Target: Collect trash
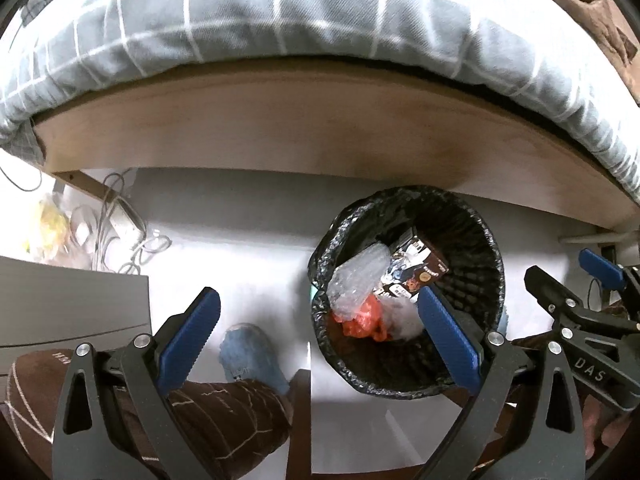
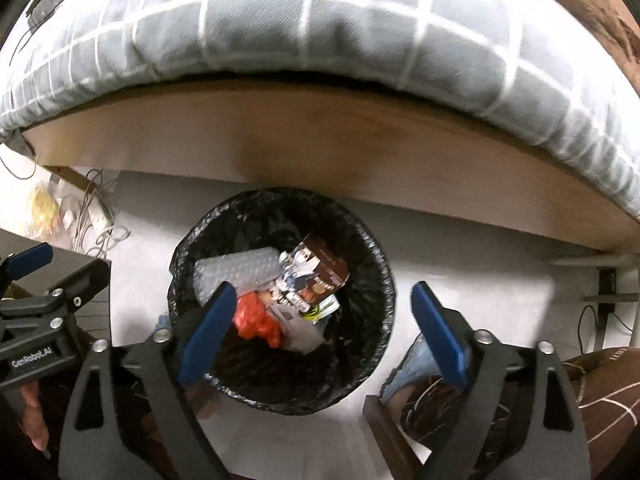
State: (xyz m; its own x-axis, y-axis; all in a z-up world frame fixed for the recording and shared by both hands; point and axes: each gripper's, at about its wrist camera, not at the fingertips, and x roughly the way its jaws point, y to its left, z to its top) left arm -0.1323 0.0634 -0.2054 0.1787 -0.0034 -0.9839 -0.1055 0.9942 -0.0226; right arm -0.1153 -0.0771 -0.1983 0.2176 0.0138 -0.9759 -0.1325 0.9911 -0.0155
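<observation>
A round bin with a black liner [image 1: 476, 236] [image 2: 376, 280] stands on the pale floor beside the bed. Inside lie clear bubble wrap [image 1: 356, 280] [image 2: 240, 270], a crumpled orange bag [image 1: 362, 320] [image 2: 256, 318], a dark printed box [image 1: 416, 268] [image 2: 324, 274] and white paper. My left gripper [image 1: 320, 316] is open and empty, above the floor left of the bin; its right finger overlaps the bin. My right gripper [image 2: 324, 312] is open and empty, held over the bin's mouth. Each gripper shows at the edge of the other's view.
A bed with a grey checked quilt [image 1: 280, 12] [image 2: 320, 28] and wooden side board [image 1: 280, 128] spans the back. Cables and a yellow bag [image 1: 52, 224] lie at left by a grey cabinet [image 1: 72, 304]. My legs and blue slippers [image 1: 248, 356] [image 2: 416, 364] are below.
</observation>
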